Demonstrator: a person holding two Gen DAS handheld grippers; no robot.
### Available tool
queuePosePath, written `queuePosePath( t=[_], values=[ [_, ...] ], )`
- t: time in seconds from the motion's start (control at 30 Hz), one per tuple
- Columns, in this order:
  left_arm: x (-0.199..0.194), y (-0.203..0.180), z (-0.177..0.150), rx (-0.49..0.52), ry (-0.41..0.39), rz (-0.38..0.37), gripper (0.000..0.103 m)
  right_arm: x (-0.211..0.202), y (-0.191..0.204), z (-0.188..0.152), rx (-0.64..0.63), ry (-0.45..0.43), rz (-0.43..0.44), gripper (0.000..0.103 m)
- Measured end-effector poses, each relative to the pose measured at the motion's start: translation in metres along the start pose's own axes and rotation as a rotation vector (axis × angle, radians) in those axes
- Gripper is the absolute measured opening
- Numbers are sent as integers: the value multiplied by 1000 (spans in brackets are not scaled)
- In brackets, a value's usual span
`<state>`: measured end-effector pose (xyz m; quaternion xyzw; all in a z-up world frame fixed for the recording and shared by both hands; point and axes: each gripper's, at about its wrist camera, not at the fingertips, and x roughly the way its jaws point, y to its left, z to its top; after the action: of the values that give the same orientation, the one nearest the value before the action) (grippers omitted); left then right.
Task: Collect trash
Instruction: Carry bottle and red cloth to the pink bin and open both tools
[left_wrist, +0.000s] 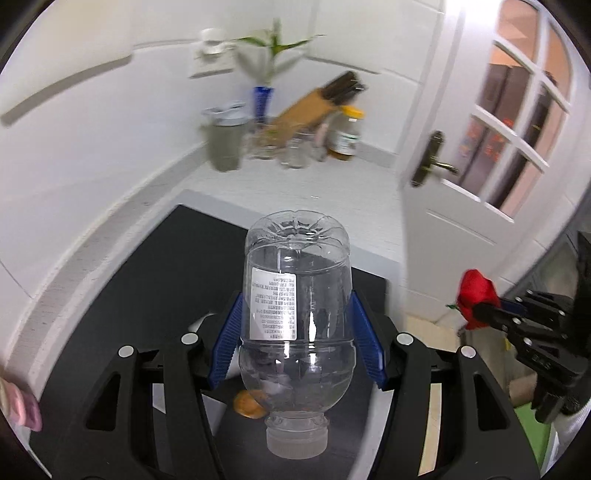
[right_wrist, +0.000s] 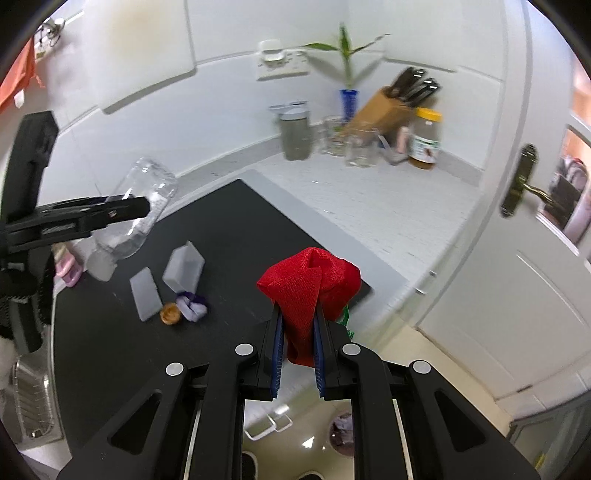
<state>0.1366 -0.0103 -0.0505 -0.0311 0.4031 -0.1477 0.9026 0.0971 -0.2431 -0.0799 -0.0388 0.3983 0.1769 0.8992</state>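
The left hand-held gripper (left_wrist: 295, 328) is clamped across the clear bottle (left_wrist: 295, 325), whose long axis points forward with the cap toward the camera, while the right hand-held gripper (right_wrist: 298, 332), which pinches the red cloth (right_wrist: 310, 284), is beyond the worktop (right_wrist: 369, 210) edge.

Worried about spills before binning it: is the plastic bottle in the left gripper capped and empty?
Capped, apparently empty: the plastic bottle shows a cap on its neck and see-through walls with no liquid line, clamped in the left gripper.

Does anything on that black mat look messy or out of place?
Yes. Scraps lie loose on the black mat: two grey pieces, a crumpled purple wad and a small brown bit. Nothing looks spilled.
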Motion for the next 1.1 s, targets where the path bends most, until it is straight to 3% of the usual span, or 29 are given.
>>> queuePosePath(
  t=[0.33, 0.57, 0.73, 0.9, 1.1],
  values=[
    [22, -118, -59, 88, 81, -185, 57, -25, -58, -76, 111, 49, -94, 14],
    [67, -175, -102, 106, 165, -223, 57, -1, -104, -142, 186, 148, -98, 14],
    [110, -192, -139, 90, 225, -195, 58, 51, -131, -190, 204, 245, -63, 14],
    [157, -196, -176, 81, 276, -184, 58, 136, -156, -249, 225, 333, -10, 14],
    [206, -193, -218, 75, 313, -186, 58, 216, -173, -307, 272, 380, 13, 18]
  ],
)
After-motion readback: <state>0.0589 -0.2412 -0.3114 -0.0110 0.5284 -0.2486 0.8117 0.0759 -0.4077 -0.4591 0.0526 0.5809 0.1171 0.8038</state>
